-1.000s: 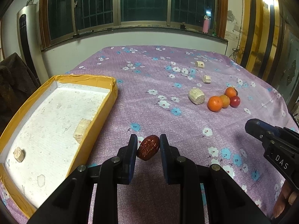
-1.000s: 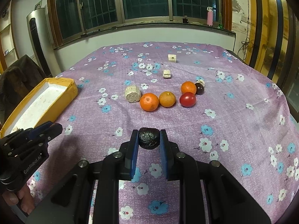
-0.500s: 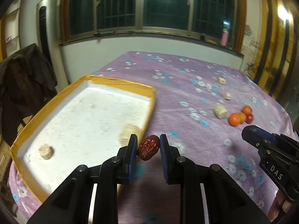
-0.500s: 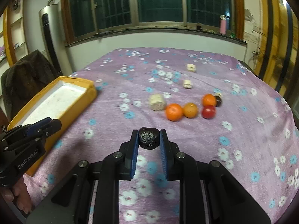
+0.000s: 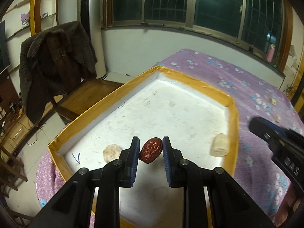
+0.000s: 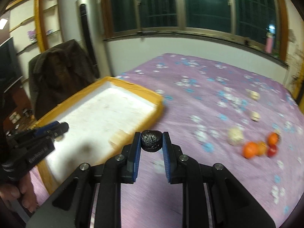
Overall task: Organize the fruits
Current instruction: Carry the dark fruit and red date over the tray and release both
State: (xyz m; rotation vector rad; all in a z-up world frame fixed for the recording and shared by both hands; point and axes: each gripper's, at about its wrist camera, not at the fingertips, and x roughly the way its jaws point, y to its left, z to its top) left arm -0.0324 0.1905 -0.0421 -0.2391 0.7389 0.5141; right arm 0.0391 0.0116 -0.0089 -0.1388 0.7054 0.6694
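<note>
The left gripper (image 5: 150,151) is clenched on a wrinkled red date (image 5: 151,150), pinched between its blue-padded fingers (image 5: 134,152) above the white floor of the yellow-rimmed tray (image 5: 191,79). Two pale lumps lie in the tray — a round one (image 5: 112,153) just left of the left finger, partly hidden behind it, and a blocky one (image 5: 220,148) against the tray's right wall; what they are is hard to make out. The tray's near edge is cut off behind the gripper body.

The right gripper (image 6: 151,142) grasps a dark, crinkled round fruit (image 6: 151,141) over the purple flowered tablecloth (image 6: 199,79), just beside the tray's near right corner. Its own tip shows in the left view (image 5: 266,129) at the tray's right side, blurred.

Well apart on the cloth sits a smeared cluster: an orange fruit (image 6: 250,149), a second one (image 6: 272,138), a red one (image 6: 272,150), and a yellowish one between them, largely hidden. A pale lump (image 6: 235,135) lies beside them, with two smaller pale bits (image 6: 255,115) farther back — all too blurred to identify.
</note>
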